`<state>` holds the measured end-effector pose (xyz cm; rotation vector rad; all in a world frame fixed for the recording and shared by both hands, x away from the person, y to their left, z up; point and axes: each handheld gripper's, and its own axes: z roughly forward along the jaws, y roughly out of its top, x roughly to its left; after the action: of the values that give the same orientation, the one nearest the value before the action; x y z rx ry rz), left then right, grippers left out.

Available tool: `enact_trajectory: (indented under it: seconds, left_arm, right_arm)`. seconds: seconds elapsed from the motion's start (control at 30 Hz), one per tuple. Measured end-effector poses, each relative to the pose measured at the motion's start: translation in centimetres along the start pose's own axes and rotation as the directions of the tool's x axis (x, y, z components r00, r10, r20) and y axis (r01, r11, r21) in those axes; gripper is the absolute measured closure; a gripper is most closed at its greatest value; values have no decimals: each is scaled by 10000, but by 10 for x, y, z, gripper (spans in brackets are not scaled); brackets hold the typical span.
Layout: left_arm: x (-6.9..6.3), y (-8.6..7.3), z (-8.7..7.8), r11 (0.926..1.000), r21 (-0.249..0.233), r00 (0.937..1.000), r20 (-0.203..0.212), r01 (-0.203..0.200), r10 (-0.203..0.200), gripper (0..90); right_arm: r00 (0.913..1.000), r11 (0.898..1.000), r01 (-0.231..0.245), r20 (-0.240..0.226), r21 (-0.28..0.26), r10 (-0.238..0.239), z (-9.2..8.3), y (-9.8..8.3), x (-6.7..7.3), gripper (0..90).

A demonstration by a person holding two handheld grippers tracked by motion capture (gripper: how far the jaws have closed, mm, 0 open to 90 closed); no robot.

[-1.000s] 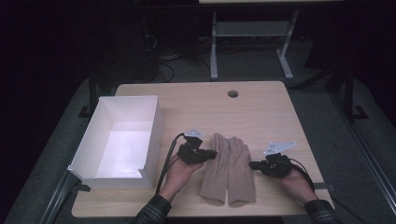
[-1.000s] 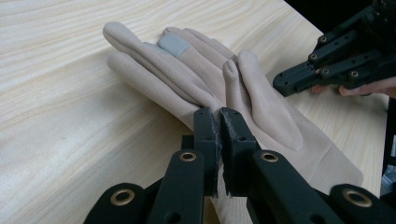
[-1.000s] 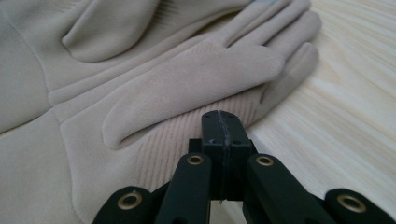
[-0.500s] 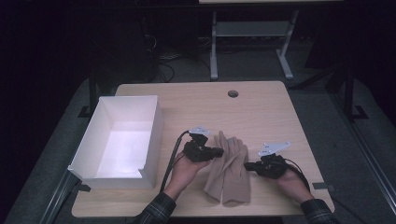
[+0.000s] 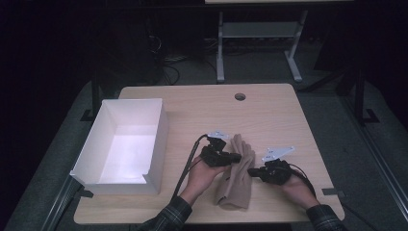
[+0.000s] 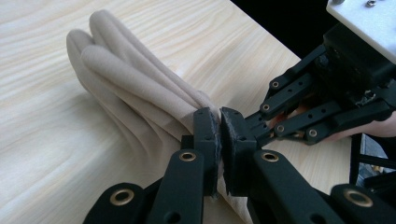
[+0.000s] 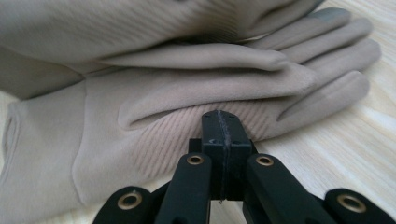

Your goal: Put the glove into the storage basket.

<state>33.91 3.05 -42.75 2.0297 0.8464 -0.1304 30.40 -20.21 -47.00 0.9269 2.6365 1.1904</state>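
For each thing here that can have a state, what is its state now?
Left claw: shut on gloves.
Right claw: shut, tips at the lower glove, nothing visibly between them.
Gloves: stacked one on the other, on the table.
Box: open, empty.

Beige ribbed gloves [image 5: 239, 173]; black tongs [image 5: 239, 156]; white box [image 5: 122, 139]; pale wood-grain table [image 5: 269, 110]; plaid sleeve [image 5: 166, 219].

Box [image 5: 122, 144] at worktop [image 5: 269, 110] left; gloves [image 5: 238, 175] right of it, near front edge, between left hand-held gripper [image 5: 236, 157] and right hand-held gripper [image 5: 251, 171].
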Motion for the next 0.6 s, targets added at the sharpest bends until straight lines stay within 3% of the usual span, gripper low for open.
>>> enact_trajectory:
  seconds: [0.27, 0.5, 0.6]
  left_arm:
    - [-6, -1, 21, 9995, 301, 9997, 223, -96, 89, 847]
    - [-8, -1, 30, 9991, 382, 9989, 432, -198, 181, 834]
    - [-10, -1, 30, 9995, 267, 9975, 687, -157, 138, 798]
  right_arm:
    - [10000, 10000, -29, 9, 37, 29, 1, 0, 1, 900]
    - [9999, 9999, -125, -35, 30, 125, 0, -1, 1, 900]
    - [10000, 10000, -87, -44, 16, 88, -2, -2, 0, 848]
